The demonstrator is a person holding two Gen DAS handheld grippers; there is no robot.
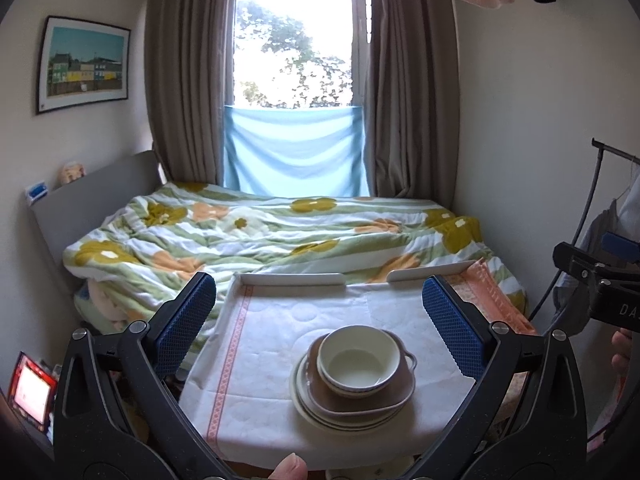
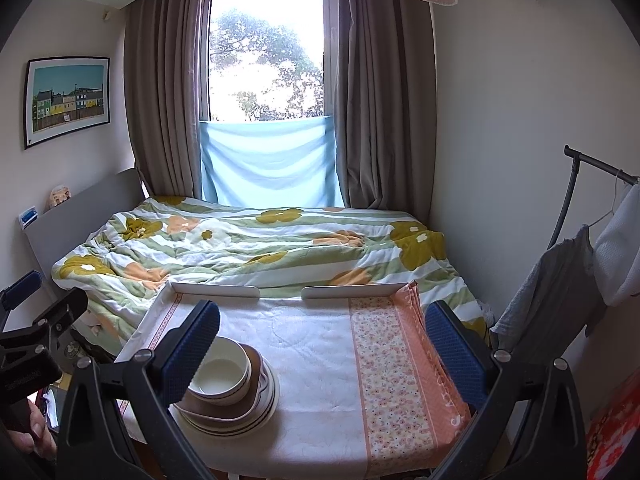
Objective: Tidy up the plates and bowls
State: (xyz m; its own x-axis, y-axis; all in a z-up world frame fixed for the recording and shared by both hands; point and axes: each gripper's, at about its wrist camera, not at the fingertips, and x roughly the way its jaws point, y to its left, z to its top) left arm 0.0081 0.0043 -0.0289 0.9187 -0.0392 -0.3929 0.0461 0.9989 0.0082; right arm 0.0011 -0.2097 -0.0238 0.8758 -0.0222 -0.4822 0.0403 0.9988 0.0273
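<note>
The stack (image 1: 354,376), bowl (image 1: 359,358) on top, sits near the table's (image 1: 280,320) front edge, ahead of the left gripper (image 1: 320,320); both grippers gape wide, empty.

The surface (image 1: 280,360) is covered with a white quilted cloth (image 2: 312,344) that has an orange patterned stripe near its left edge, and a peach floral cloth (image 2: 392,360) lies over its right part. One stack of dishes (image 1: 354,380) sits on the white cloth: cream plates (image 1: 308,408) at the bottom, a brown square dish (image 1: 360,400) on them, and a cream bowl (image 1: 358,360) on top. Two white rails (image 1: 292,279) line the far edge.
</note>
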